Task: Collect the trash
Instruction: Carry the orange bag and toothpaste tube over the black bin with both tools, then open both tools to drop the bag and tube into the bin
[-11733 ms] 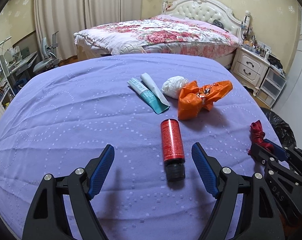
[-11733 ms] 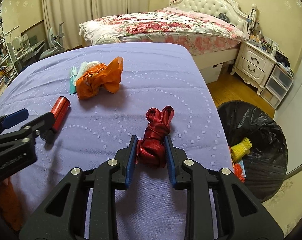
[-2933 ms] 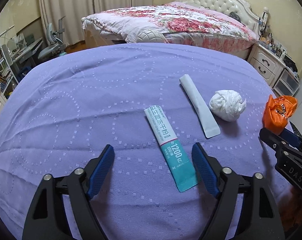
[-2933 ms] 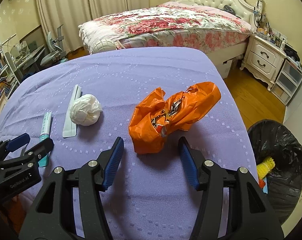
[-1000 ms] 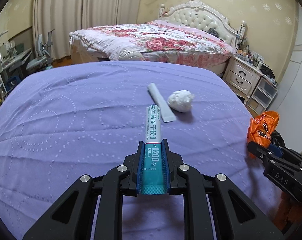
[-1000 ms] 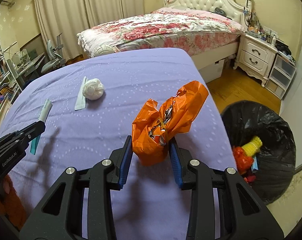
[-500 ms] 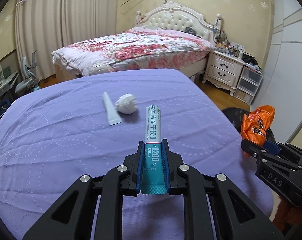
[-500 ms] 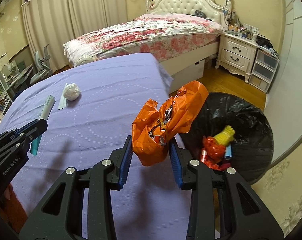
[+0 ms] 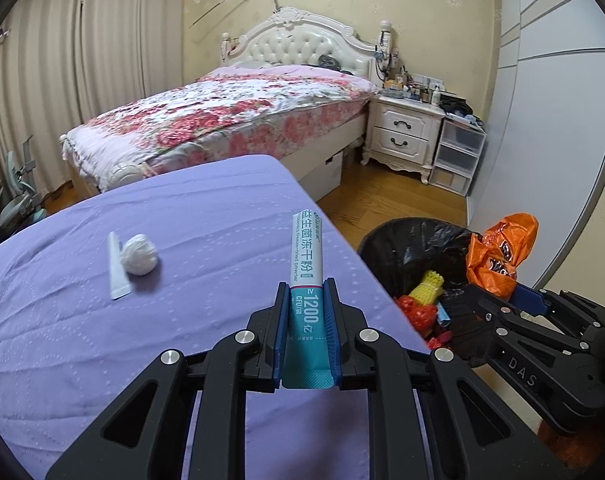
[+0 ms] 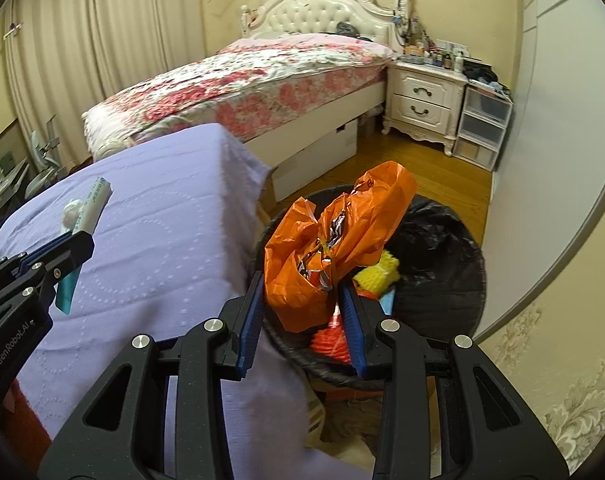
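My left gripper (image 9: pixel 306 294) is shut on a teal and white sachet (image 9: pixel 306 280) and holds it above the right edge of the purple table (image 9: pixel 102 340). My right gripper (image 10: pixel 300 292) has its jaws a little apart around a crumpled orange bag (image 10: pixel 334 236), right above the black-lined trash bin (image 10: pixel 442 272). I cannot tell whether the pads still press the bag. The bag (image 9: pixel 500 248) and the bin (image 9: pixel 406 248) also show in the left wrist view. A white paper ball (image 9: pixel 139 255) and a white sachet (image 9: pixel 116 266) lie on the table.
The bin holds a yellow net (image 10: pixel 378 274), red and orange trash (image 10: pixel 330 338) and other bits. A flowered bed (image 9: pixel 230 120) stands behind the table. A white nightstand (image 9: pixel 402 136) and plastic drawers (image 9: pixel 458 156) stand at the right wall on the wooden floor (image 9: pixel 382 200).
Both grippers have swung right toward the bin. The orange bag is now over the bin, and the right jaws have spread a little since half a second ago.
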